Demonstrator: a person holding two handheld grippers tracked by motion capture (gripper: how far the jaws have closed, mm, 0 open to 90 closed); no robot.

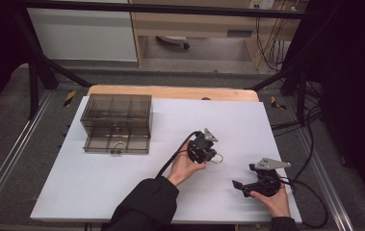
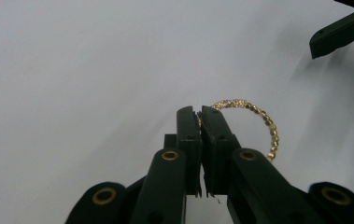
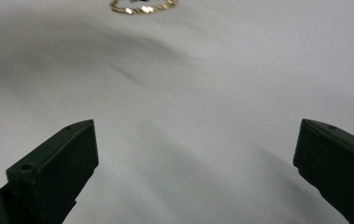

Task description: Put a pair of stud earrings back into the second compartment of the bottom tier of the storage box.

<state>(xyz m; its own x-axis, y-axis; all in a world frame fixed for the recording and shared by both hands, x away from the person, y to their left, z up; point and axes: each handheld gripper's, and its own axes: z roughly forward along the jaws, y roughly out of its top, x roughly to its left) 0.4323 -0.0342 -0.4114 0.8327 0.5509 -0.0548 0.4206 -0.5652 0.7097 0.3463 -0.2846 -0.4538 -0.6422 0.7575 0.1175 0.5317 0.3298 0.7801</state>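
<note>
Pinching gold bracelet (image 2: pixel 258 122) at its left rim, left hand-held gripper (image 2: pixel 199 116) clamped; right hand-held gripper (image 3: pixel 195 154) apart, near-right on surface (image 1: pixel 98 183).

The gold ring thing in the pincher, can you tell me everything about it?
The gold bracelet is a thin round loop of tiny shiny beads, like metal, with a sparklier stretch at its top. The left gripper has its black jaws shut on one side of the loop, so the rest sticks out beside them. It sits low over the white table sheet, right of the middle; whether it touches the sheet is unclear. The right gripper waits open nearby, apart from it.
</note>
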